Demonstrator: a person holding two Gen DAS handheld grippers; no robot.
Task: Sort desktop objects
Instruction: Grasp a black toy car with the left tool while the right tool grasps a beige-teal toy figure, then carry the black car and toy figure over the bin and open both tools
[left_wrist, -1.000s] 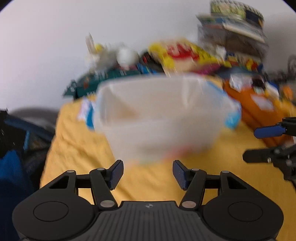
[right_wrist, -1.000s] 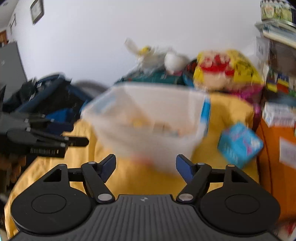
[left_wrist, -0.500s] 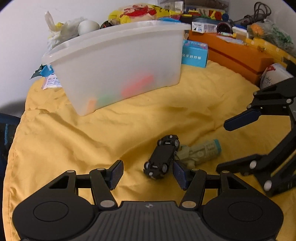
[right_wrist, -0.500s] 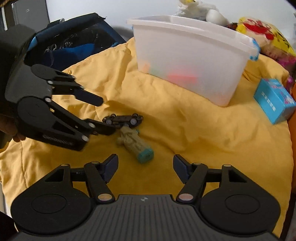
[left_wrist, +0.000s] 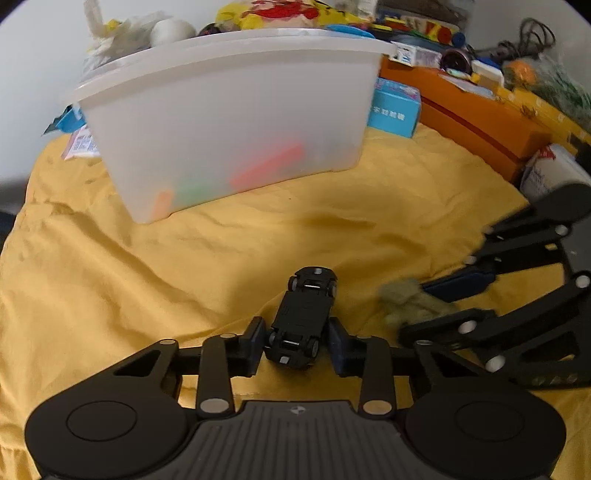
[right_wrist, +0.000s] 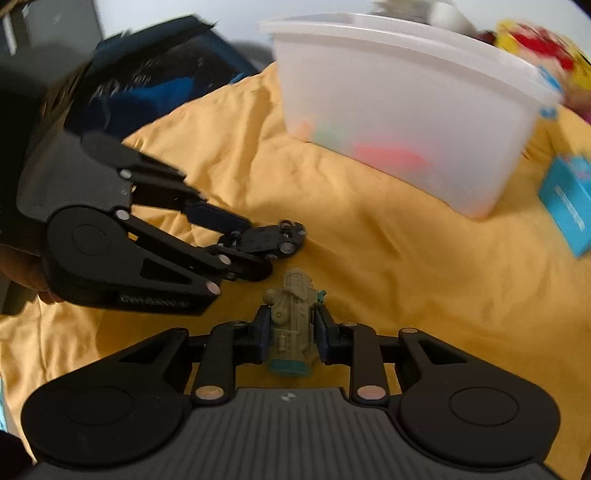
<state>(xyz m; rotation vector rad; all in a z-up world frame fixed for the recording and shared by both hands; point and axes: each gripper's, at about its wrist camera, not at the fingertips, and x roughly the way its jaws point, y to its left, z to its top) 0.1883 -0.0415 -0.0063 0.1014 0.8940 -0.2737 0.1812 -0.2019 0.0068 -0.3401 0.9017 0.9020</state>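
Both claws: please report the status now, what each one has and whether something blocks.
Left claw closing on black toy car. Right claw closing on olive toy figure. Both toys on yellow cloth. White bin ahead, path clear.

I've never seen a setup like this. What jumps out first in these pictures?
Two black grippers closing on toys on a yellow cloth: the left gripper around an upside-down black toy car, the right gripper around an olive-green toy figure with a teal base. Behind them stands a translucent white bin holding colourful pieces.
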